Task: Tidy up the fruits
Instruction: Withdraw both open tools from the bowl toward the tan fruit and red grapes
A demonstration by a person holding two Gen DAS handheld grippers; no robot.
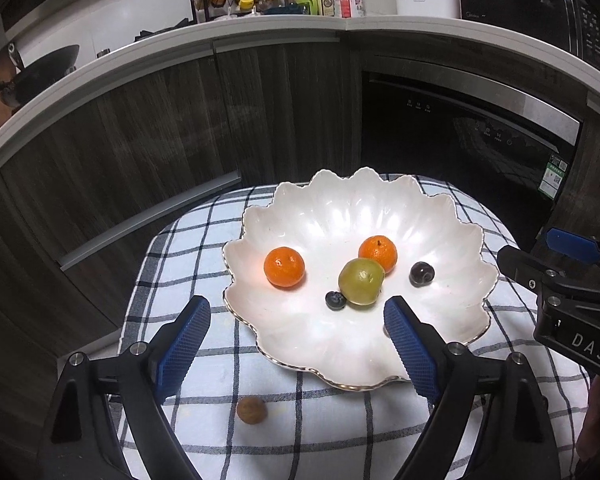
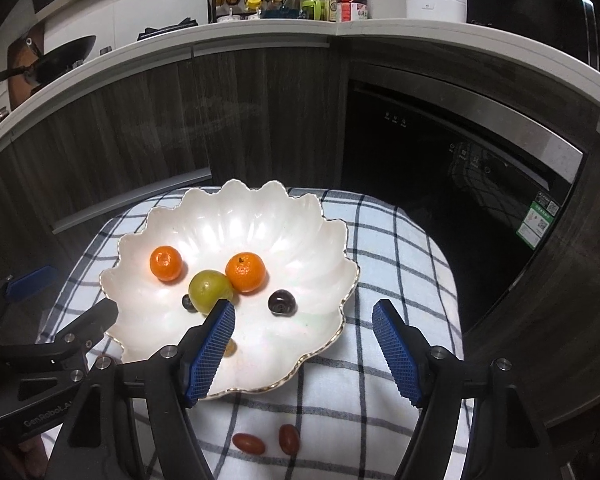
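Both jaws released and empty over scalloped plate (image 1: 440, 216) rim, bare checked cloth (image 2: 380, 420) beyond

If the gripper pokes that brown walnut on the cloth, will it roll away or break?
The walnut looks round and lies loose on the checked cloth, so a poke would probably roll it, though the soft cloth may slow it. Its wrinkled shell looks hard, so it likely won't squash. Being small and round, it could slip out from between the wide blue pads.
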